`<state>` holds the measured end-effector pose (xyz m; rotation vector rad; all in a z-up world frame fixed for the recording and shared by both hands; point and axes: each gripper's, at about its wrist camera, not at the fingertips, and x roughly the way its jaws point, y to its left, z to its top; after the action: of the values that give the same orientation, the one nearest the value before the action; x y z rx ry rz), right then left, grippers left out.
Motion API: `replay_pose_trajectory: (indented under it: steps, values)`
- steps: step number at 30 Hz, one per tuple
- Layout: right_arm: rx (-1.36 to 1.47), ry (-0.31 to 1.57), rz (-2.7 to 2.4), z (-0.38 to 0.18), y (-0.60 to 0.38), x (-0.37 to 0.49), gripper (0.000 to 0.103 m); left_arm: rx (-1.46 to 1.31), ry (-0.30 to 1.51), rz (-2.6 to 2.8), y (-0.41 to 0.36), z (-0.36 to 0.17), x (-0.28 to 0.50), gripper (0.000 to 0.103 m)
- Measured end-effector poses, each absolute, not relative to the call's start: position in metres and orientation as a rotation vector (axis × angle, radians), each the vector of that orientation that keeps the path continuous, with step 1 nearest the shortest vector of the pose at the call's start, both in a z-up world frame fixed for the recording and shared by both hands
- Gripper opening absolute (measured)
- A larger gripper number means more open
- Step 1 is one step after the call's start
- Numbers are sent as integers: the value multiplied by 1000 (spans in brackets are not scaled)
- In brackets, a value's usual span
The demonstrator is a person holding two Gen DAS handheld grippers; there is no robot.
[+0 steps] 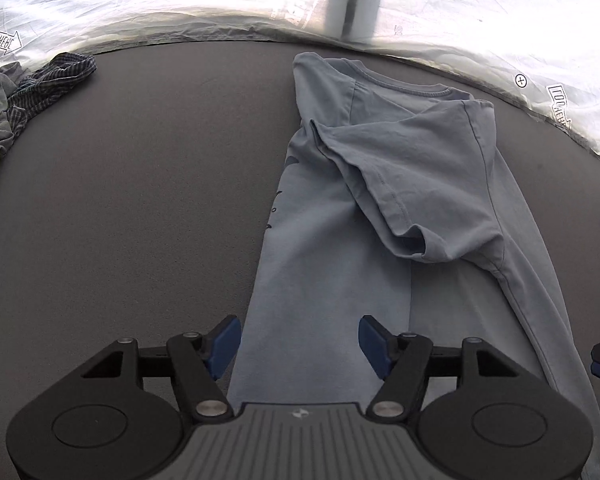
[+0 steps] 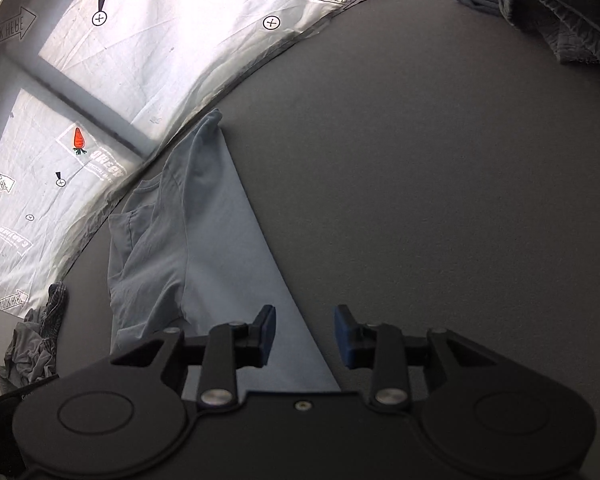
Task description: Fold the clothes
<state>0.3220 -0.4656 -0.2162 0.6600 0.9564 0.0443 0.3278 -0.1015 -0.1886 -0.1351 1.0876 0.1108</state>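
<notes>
A light blue T-shirt (image 1: pixel 380 200) lies on the dark grey table (image 1: pixel 140 200), folded lengthwise into a long strip, with its collar at the far end and one sleeve folded over the body. My left gripper (image 1: pixel 300 332) hovers open over the near part of the shirt, and its blue pads (image 1: pixel 224 344) press on nothing. In the right wrist view the same shirt (image 2: pixel 204 240) runs from the table's far edge towards me. My right gripper (image 2: pixel 305 320) is open above the shirt's right-hand edge, near its lower corner, holding nothing.
A heap of checked and grey clothes (image 1: pixel 40 88) lies at the table's far left, and it shows again as a small heap (image 2: pixel 40 336). Dark garments (image 2: pixel 540 4) sit at the far right. A crinkled white sheet (image 2: pixel 160 60) with printed marks lies beyond the table's edge.
</notes>
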Motion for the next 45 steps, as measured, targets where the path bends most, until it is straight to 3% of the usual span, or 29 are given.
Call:
replay_pose_trajectory:
  steps: [7,10,28,36,45]
  values:
    - [690,952,6,-222,-475,253,34,-86,1176,55,-113,-204,268,67]
    - [631,952,-20,-221,-471,227,34,-69,1184,38,-115,-206,247,72]
    - [-54,932,-61,-206,-403,170,34,-19,1254,39,-109,-221,183,87]
    - [-164,858,-32,-196,-395,165,8,-70,1257,70,-101,-225,178,93]
    - [33,864,132,-184,-389,161,5,-69,1282,7,-96,-221,181,95]
